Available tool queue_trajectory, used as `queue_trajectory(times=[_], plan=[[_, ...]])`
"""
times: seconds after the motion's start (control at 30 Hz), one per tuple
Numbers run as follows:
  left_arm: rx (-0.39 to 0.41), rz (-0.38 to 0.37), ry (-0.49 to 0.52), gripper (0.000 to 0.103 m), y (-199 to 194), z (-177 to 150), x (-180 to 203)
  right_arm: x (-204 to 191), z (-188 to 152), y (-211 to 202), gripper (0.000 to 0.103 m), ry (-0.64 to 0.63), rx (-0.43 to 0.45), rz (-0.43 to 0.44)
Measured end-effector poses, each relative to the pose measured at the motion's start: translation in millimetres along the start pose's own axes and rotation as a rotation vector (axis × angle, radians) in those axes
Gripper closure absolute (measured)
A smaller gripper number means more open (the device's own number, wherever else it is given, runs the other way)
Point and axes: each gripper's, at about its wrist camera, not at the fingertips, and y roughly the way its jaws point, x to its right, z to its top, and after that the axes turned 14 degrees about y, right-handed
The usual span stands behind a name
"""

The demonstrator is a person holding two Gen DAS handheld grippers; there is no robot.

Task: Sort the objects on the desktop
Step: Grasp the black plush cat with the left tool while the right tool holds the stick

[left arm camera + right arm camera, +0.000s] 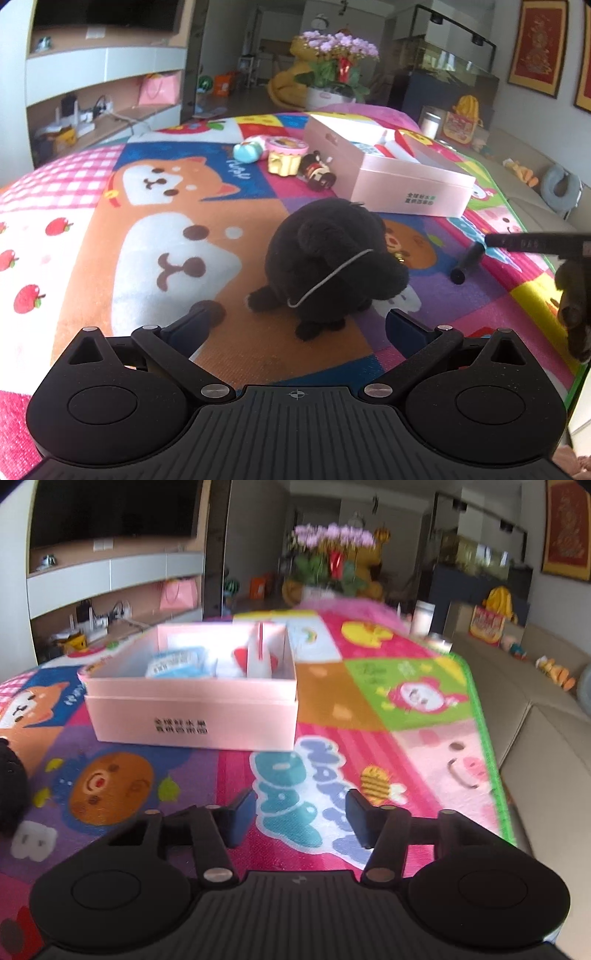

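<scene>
A black plush toy (328,266) with a thin white cord sits on the colourful cartoon mat (122,229), just ahead of my left gripper (299,328), which is open and empty. A pink open box (388,170) stands beyond it, holding several small items. A small dark bottle (318,170), a yellow-pink toy (284,155) and a teal-white toy (249,151) lie left of the box. In the right wrist view the pink box (192,712) is ahead and left of my right gripper (301,819), which is open and empty above the mat. The plush's edge (9,786) shows at far left.
A black pen-like stick (467,264) lies on the mat right of the plush. The right gripper's dark arm (535,243) reaches in from the right edge. The mat's green border (491,746) runs along a beige sofa (546,760) on the right. Shelves and a flower pot stand behind.
</scene>
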Motion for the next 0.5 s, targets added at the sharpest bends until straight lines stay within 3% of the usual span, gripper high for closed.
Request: queue_trajectory(times=[0.1, 0.27, 0.43, 0.5], plan=[[0.004, -0.007, -0.015, 0.000, 0.1, -0.6, -2.1, -4.3, -7.3, -0.8, 0.052, -0.027, -0.015, 0.032], [-0.001, 0.000, -0.008, 0.000, 0.4, 0.0, -1.9, -15.2, -21.7, -20.7, 0.052, -0.061, -0.059, 0.177], [0.000, 0.000, -0.009, 0.000, 0.3, 0.0, -2.2, -29.0, -28.7, -42.9, 0.020, -0.093, -0.010, 0.239], [0.000, 0.000, -0.009, 0.000, 0.1, -0.1, -2.3, -38.0, -30.5, -48.0, 0.014, -0.130, 0.003, 0.283]])
